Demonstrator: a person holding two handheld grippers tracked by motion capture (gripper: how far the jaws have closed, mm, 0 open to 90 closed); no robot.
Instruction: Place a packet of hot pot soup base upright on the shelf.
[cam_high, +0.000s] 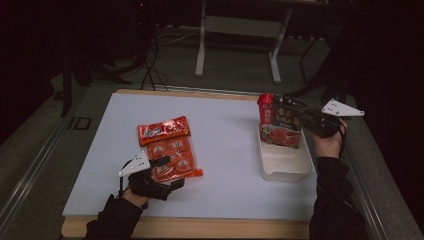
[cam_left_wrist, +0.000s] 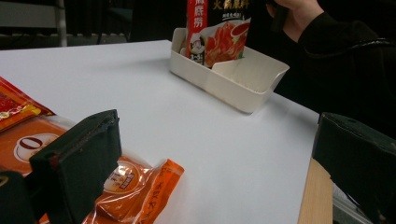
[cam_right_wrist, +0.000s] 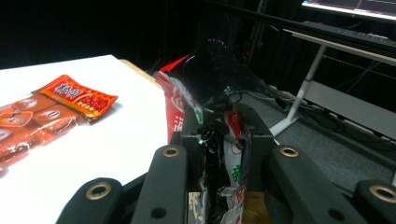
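A red and black sauce pouch (cam_high: 280, 125) stands upright with its lower end inside a white plastic bin (cam_high: 285, 167) at the right of the white board. My right gripper (cam_high: 300, 117) is shut on the pouch's upper part; in the right gripper view the crumpled pouch (cam_right_wrist: 205, 79) is pinched between the jaws of that gripper (cam_right_wrist: 219, 135). At the board's front left, my left gripper (cam_high: 170, 172) stands open, its jaws wide apart beside an orange multi-pack packet (cam_high: 175, 160). One of its fingers (cam_left_wrist: 79, 149) hangs over the orange packet (cam_left_wrist: 135, 191). A red snack packet (cam_high: 164, 130) lies just behind.
The white board (cam_high: 225, 120) rests on a wooden table whose front edge (cam_high: 200, 227) shows below it. The bin (cam_left_wrist: 224, 84) sits near the board's right edge. A metal desk frame (cam_high: 240, 30) stands on the grey floor behind.
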